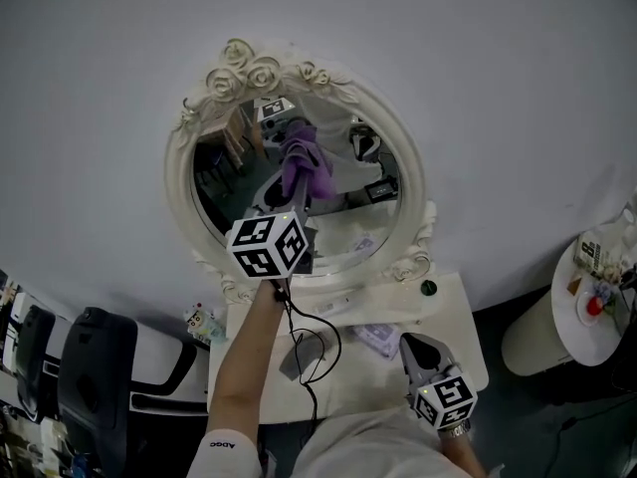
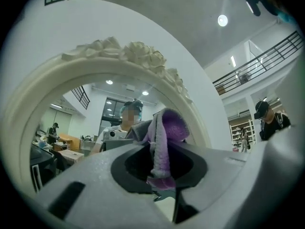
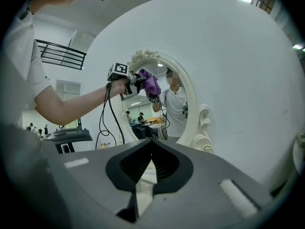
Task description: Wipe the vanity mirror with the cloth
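An oval vanity mirror (image 1: 299,172) in a white frame carved with roses (image 1: 249,68) stands on a white table against the wall. My left gripper (image 1: 293,195) is raised in front of the glass and is shut on a purple cloth (image 1: 305,161). In the left gripper view the cloth (image 2: 164,140) stands up bunched between the jaws, close to the frame's upper part (image 2: 119,51). The right gripper view shows the cloth (image 3: 150,83) against the mirror (image 3: 193,109). My right gripper (image 1: 422,351) hangs low over the table's right side, shut and empty (image 3: 151,149).
The white vanity table (image 1: 453,312) carries a small pale packet (image 1: 378,339) and a dark knob (image 1: 428,288). A black cable (image 1: 311,352) dangles from the left gripper. A dark chair (image 1: 85,376) stands lower left. A round white side table (image 1: 597,312) with small items is at right.
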A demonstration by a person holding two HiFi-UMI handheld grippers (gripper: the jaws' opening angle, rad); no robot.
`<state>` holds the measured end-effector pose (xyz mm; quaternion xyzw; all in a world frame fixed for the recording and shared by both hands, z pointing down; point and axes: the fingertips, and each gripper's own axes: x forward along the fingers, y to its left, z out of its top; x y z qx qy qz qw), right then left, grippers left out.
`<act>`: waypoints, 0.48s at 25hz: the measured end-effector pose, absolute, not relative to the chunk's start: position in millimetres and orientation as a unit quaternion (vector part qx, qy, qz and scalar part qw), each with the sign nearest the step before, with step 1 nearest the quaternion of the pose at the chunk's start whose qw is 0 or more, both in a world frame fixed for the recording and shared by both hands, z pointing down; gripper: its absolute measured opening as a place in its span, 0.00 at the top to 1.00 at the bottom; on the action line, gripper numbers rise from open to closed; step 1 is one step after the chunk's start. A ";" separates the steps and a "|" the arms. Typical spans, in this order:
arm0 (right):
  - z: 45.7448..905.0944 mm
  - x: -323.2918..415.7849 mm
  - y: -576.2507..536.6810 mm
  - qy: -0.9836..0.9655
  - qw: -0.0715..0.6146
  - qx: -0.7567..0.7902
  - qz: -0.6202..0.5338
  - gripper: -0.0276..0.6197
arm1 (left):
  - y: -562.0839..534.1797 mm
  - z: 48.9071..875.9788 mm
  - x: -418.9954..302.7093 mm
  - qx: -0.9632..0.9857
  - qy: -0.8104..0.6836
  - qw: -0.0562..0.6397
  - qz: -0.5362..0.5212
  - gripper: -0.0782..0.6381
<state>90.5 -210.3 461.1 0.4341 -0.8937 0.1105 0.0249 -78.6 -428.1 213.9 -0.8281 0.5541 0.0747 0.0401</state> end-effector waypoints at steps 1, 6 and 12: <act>461.9 85.3 -210.8 -0.896 0.026 0.430 0.112 0.95 | -427.1 213.8 -94.5 -0.823 0.562 0.043 0.073 0.79; 468.0 64.9 -214.0 -0.904 0.035 0.409 0.125 0.95 | -419.7 218.6 -164.7 -0.800 0.595 0.036 0.068 0.79; 471.8 37.7 -215.7 -0.918 0.045 0.374 0.126 0.95 | -410.0 227.7 -221.1 -0.769 0.635 0.029 0.067 0.79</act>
